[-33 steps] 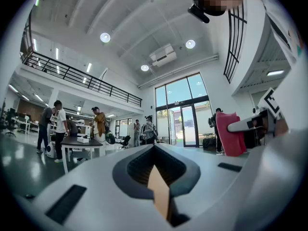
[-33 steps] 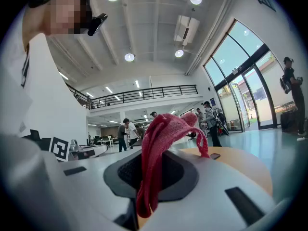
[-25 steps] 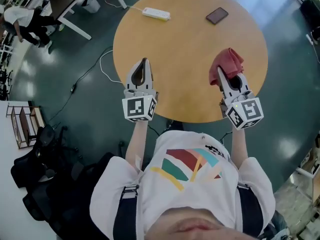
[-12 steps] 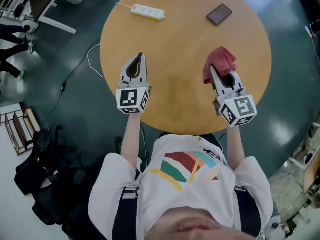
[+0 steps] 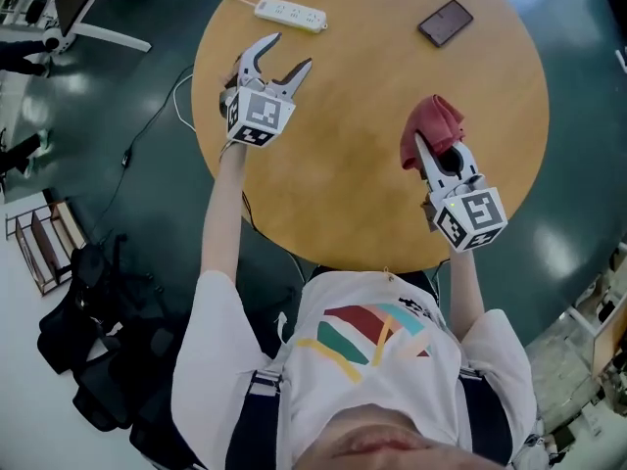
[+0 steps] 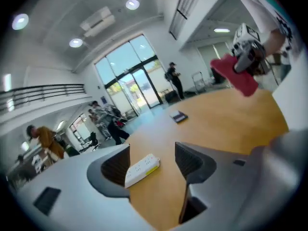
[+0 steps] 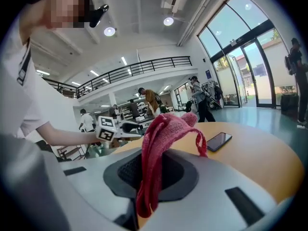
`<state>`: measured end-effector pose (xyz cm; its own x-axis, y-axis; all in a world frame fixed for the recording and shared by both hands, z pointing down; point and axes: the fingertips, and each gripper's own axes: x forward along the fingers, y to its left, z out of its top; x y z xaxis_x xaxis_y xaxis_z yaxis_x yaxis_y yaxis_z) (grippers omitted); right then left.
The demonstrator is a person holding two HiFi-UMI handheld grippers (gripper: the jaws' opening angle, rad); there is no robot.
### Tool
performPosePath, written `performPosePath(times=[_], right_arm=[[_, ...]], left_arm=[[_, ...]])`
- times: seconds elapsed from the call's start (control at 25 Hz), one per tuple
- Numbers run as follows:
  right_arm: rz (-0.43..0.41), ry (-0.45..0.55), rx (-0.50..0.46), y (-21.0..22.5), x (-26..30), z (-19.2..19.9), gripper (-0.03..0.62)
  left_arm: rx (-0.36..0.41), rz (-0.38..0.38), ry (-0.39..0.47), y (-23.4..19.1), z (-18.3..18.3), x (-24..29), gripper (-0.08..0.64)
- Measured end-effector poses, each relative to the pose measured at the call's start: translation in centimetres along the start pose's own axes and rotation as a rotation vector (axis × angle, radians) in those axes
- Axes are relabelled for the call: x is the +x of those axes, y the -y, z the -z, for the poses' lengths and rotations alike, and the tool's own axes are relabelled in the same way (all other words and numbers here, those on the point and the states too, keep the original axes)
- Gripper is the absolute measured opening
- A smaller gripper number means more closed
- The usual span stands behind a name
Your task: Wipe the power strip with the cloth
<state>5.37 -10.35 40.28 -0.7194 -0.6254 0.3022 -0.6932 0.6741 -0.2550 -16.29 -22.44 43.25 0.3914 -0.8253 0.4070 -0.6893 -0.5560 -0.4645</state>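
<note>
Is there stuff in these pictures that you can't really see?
- Power strip: in the head view it is too small to show any dirt, and its cord runs off the top edge.
- Right gripper: in the right gripper view the cloth covers the spot where its jaws meet.
- Phone: in the head view it is too small and dark to read the screen.

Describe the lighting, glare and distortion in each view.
Head view: even light, sharp, with pale glare patches on the floor. Left gripper view: fisheye bending, dark corners, glass doors washed out, strip slightly soft. Right gripper view: the same bending, ceiling lamps flaring, cloth close and clear.
</note>
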Motion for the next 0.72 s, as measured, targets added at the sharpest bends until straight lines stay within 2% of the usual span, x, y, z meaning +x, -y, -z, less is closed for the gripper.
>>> performPosePath(times=[0.12,0.2,0.28,0.44,0.56,0.64,0.72], right_arm=[[-0.013,-0.016,0.006,0.6,0.6,0.5,0.038],[-0.015,-0.031,0.016,1.5,1.2,0.8,0.038],[-0.009,-0.047,0.032,2.6,1.9,1.3,0.038],[-0.002,-0.063,0.097,4.5,3.4,2.5,0.038],[-0.037,-0.062,0.141,5.0,4.9,2.8,0.038],[-0.046,-0.073,0.138,5.0,5.5,3.0,0.038],[-0.054,-0.085,0.131,5.1,5.7,3.3,0.038]], left_arm=[[0.287,0.174,-0.182,-1.2,3.2,5.6,0.319],[0.429,0.281,-0.260,-2.0,4.7,8.5,0.318],[0.464,0.390,-0.334,-2.7,6.3,10.9,0.318],[0.441,0.539,-0.477,-3.6,8.5,14.7,0.318],[0.446,0.678,-0.582,-2.5,9.9,16.0,0.318],[0.482,0.713,-0.605,-2.1,10.1,16.5,0.318],[0.542,0.697,-0.606,-2.0,10.0,17.1,0.318]])
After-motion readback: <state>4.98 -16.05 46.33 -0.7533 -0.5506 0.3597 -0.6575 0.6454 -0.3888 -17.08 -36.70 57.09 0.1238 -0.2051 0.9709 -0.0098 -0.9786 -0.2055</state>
